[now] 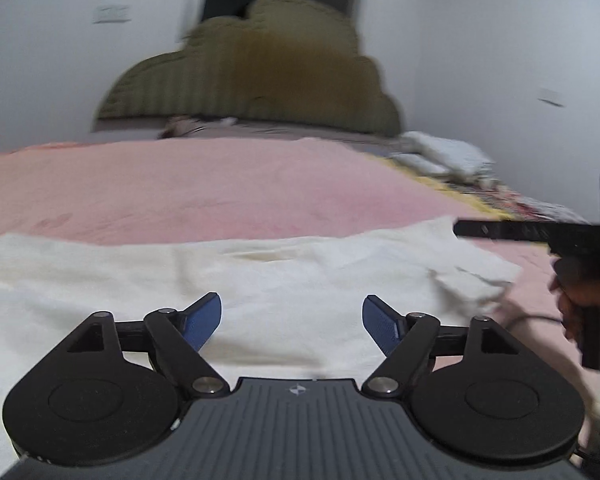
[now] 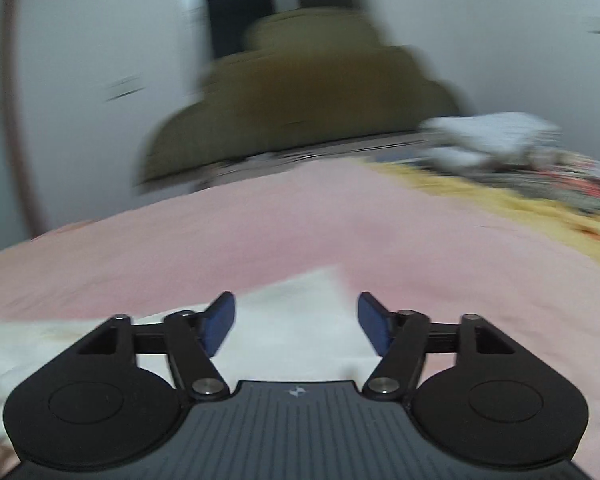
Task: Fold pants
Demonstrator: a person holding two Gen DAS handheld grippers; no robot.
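Cream-white fabric pants lay spread flat across a pink bedspread, which serves as the landmark for all positions below. The pants covered the near part of the bedspread; beyond their far edge the pink surface ran bare toward an olive-green, cloud-shaped padded headboard standing against a white wall. In the left wrist view, one corner of the pants lay rumpled and slightly turned over near the right side of the bedspread.

The left gripper, black with blue pads, stood above the pants with its jaws spread wide; fabric showed in the gap, but neither pad pressed on it. The right gripper, of the same build, likewise stood with jaws wide apart over a corner of the pants, gripping nothing, with bare bedspread just past its right finger. In the left wrist view the right gripper's black finger reached in over the right side of the bedspread, just beyond the rumpled corner, carried by a hand seen at the frame edge.

Off the far right edge of the bedspread lay a yellow patterned blanket and, beyond it, a heap of white bedding. Both views were motion-blurred, the right wrist view more strongly.
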